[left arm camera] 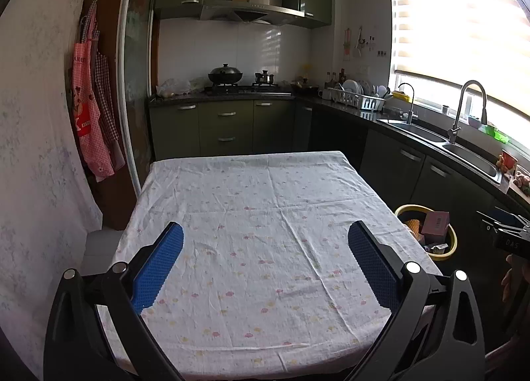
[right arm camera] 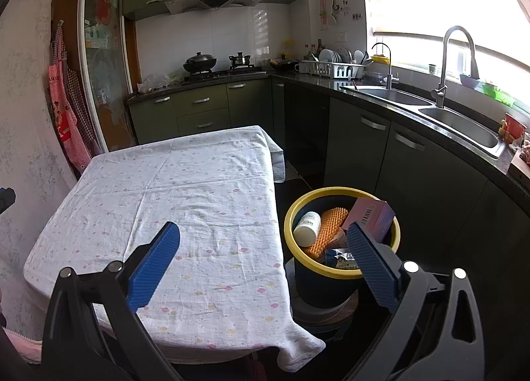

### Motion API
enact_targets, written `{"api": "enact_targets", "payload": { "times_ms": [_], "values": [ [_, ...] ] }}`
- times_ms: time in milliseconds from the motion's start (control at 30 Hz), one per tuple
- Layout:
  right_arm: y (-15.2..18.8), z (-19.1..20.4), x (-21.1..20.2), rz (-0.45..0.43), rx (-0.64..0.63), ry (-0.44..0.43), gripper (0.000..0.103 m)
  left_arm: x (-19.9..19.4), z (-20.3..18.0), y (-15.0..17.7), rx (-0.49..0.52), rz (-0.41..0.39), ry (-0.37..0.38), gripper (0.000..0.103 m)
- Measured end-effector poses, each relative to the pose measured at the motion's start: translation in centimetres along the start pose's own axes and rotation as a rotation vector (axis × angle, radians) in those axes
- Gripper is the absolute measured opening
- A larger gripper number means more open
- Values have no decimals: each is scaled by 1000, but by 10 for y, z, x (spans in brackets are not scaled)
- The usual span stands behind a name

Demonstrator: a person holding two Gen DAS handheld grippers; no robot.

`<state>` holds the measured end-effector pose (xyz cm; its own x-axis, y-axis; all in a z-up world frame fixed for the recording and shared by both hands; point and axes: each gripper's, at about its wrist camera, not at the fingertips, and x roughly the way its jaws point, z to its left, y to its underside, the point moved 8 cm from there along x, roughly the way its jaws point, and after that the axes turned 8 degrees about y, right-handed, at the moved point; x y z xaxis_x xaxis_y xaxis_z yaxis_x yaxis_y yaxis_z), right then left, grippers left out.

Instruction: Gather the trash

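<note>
Each hand-held gripper, left (left arm camera: pixel 265 268) and right (right arm camera: pixel 263 265), has a glossy black plastic frame with triangular cut-outs, round silver pivot pins at the linkages, and two flat fingers (left arm camera: pixel 159 268) faced with blue, finely ribbed pads (right arm camera: pixel 371 265); bare skin shows at the left view's right edge (left arm camera: pixel 508 281)

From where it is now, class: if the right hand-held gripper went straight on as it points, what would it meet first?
Probably the tablecloth's right edge, close beside the yellow-rimmed bin; depth is unclear. The right hand-held gripper is open and empty.
</note>
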<state>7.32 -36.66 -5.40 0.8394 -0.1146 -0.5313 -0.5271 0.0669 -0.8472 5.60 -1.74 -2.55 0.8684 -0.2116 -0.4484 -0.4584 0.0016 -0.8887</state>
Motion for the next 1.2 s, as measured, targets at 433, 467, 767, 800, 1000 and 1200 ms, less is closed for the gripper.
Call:
{"api": "enact_targets", "payload": {
  "times_ms": [433, 467, 767, 800, 1000, 1200],
  "values": [
    [1, 2, 3, 4, -2, -2, 96, 1, 2, 4, -3, 11, 0, 98],
    [1, 2, 3, 5, -2, -2, 96, 1, 2, 4, -3, 11, 0, 98],
    [4, 8, 6, 9, -4, -8, 96, 3, 4, 6, -8, 17, -1, 98],
    [3, 8, 6, 9, -4, -9, 96, 3, 4, 6, -7, 18, 0, 98],
    [3, 9, 6, 5, -2, -12, 96, 4, 3, 8, -6, 21, 0, 98],
    [3, 9, 6, 7, -2, -13, 96, 5, 4, 10, -8, 25, 2, 98]
  ]
}}
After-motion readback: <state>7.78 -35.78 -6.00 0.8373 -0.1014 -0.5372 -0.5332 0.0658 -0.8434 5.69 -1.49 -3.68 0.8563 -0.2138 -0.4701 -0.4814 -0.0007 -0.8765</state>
